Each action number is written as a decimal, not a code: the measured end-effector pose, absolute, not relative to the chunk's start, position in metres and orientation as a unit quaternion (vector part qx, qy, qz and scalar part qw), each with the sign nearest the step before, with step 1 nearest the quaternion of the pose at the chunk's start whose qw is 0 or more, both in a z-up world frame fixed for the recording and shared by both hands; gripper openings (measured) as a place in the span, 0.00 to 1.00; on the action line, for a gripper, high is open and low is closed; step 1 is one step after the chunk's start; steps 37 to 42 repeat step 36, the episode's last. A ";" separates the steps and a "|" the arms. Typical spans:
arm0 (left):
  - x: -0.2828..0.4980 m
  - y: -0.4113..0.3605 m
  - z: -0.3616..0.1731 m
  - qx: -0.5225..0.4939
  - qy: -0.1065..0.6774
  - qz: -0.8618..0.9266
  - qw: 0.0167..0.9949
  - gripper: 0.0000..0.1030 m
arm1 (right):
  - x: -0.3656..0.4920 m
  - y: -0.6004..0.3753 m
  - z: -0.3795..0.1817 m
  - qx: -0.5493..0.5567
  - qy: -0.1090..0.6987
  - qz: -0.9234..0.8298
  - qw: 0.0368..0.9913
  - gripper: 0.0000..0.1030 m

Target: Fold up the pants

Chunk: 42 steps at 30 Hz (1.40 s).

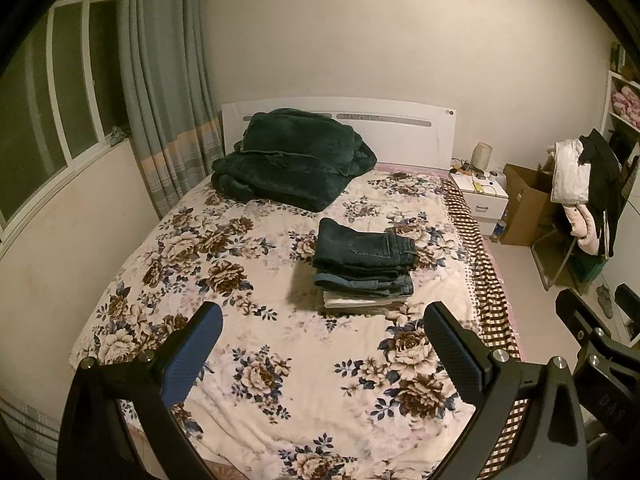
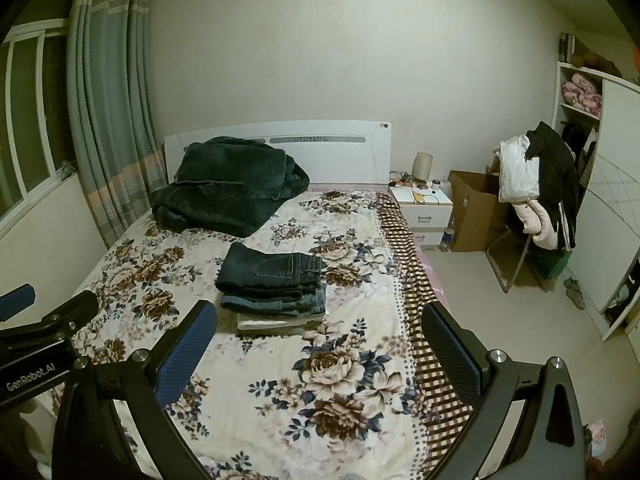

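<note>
Both grippers, left and right, released above bed; folded pants stacked at 12 o'clock.

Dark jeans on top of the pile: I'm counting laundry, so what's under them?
Under the dark jeans lie lighter blue jeans, then a whitish garment. Anything below that is hidden.

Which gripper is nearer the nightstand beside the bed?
Right, judging by both views. The right gripper hangs over the bed's nightstand-side edge, with the nightstand ahead. The left gripper sits farther toward the window side, both open.
</note>
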<state>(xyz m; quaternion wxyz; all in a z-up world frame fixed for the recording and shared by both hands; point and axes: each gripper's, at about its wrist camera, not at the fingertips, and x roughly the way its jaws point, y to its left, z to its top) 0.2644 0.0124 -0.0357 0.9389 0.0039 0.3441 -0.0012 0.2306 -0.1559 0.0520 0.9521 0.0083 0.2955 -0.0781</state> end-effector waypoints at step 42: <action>0.261 0.014 -0.035 0.005 0.355 0.005 0.935 1.00 | 0.233 -0.161 0.043 0.019 0.314 -0.068 0.947 1.00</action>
